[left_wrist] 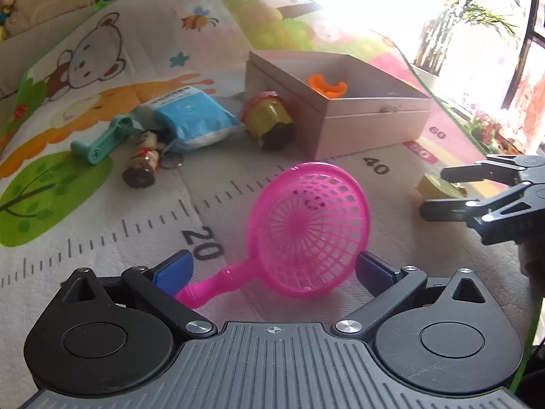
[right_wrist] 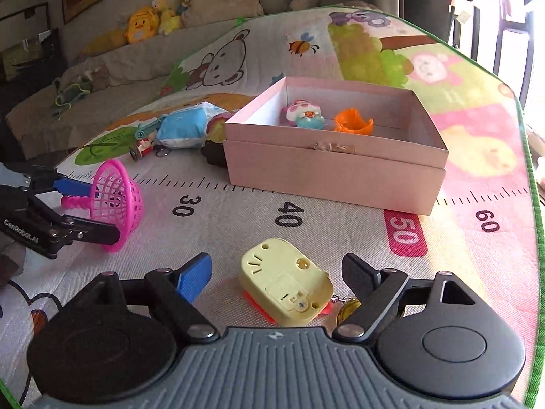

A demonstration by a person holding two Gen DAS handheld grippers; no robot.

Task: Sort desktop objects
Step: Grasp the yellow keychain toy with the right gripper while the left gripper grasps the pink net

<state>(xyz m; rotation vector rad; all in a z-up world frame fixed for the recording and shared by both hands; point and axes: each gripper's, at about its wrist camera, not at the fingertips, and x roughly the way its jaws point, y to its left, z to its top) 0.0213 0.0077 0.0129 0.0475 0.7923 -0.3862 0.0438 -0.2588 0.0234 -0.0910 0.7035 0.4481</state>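
Observation:
A pink plastic strainer stands tilted on the play mat between the open fingers of my left gripper; it also shows in the right wrist view. A pale yellow toy with an orange base and keychain lies between the open fingers of my right gripper. The pink box holds an orange cup and a small pastel toy. The right gripper shows in the left wrist view around the yellow toy.
Left of the box lie a blue tissue pack, a teal handle, a small doll keychain and a yellow jar toy. Plush toys sit on a sofa behind the mat.

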